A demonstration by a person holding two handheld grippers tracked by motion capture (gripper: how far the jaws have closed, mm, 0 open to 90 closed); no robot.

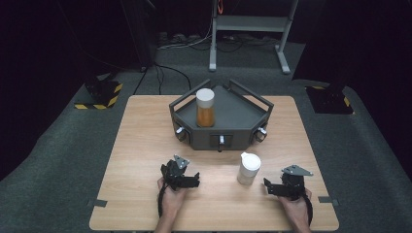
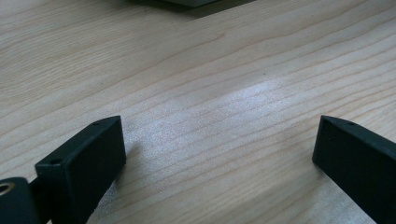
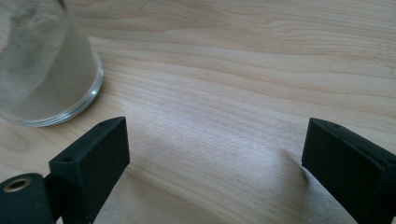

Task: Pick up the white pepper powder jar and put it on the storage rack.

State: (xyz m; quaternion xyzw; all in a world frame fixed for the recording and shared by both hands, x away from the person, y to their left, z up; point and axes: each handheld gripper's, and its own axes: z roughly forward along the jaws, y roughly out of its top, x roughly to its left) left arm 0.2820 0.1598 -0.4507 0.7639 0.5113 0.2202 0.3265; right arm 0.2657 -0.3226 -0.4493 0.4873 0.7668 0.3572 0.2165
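Jar with white lid (image 1: 248, 168), frosted and pale, standing upright on the wooden table (image 1: 145, 145) at lower centre-right of the high view, just left of the right gripper (image 1: 268, 186) and well apart from the left gripper (image 1: 194, 180). Both grippers resting low near the bottom edge, jaws spread wide and holding nothing, probably parked at a start pose with the jar within easy reach. Farther back at centre, a dark angular tray (image 1: 243, 114) carrying a second jar (image 1: 205, 108) with amber contents, likely kept clear of the hands. Right gripper view: glass base of the jar (image 3: 42, 65) at upper left, outside the open jaws. Left gripper view: bare wood grain (image 2: 210, 93) between the jaws, a sliver of the tray's shadow at top edge.
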